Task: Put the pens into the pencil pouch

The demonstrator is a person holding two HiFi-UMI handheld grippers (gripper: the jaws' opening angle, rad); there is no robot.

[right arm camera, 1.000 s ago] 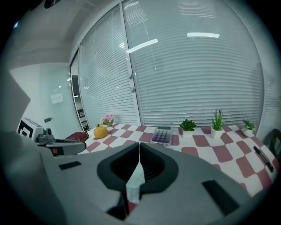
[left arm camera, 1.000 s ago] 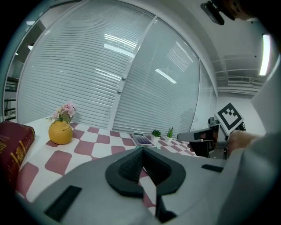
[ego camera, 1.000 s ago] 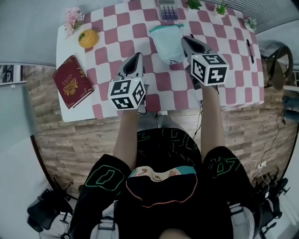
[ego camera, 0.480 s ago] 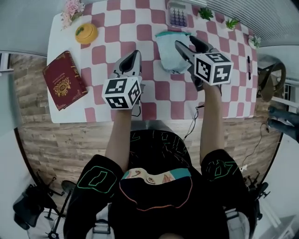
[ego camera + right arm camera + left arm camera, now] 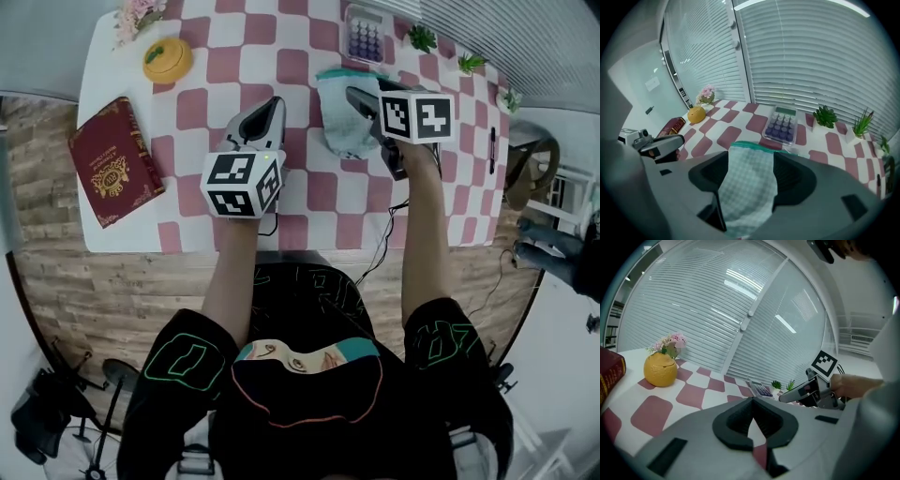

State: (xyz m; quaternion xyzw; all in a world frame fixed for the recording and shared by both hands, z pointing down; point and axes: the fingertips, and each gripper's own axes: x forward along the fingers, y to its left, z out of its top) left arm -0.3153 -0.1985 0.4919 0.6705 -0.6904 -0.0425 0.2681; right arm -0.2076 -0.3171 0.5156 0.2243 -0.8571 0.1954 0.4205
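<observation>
Right gripper (image 5: 749, 161) jaws, just opened, straddle pencil pouch (image 5: 747, 192) — its view only

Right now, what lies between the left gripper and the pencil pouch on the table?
Nothing lies there. The head view shows only bare checked tablecloth between the left gripper and the pencil pouch.

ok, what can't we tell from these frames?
- Inside of the pencil pouch: its own cloth hides it, head and right gripper views.
- Pen: too small in the head view to tell cap or type.
- Red book: cover print too small to read, head view.
</observation>
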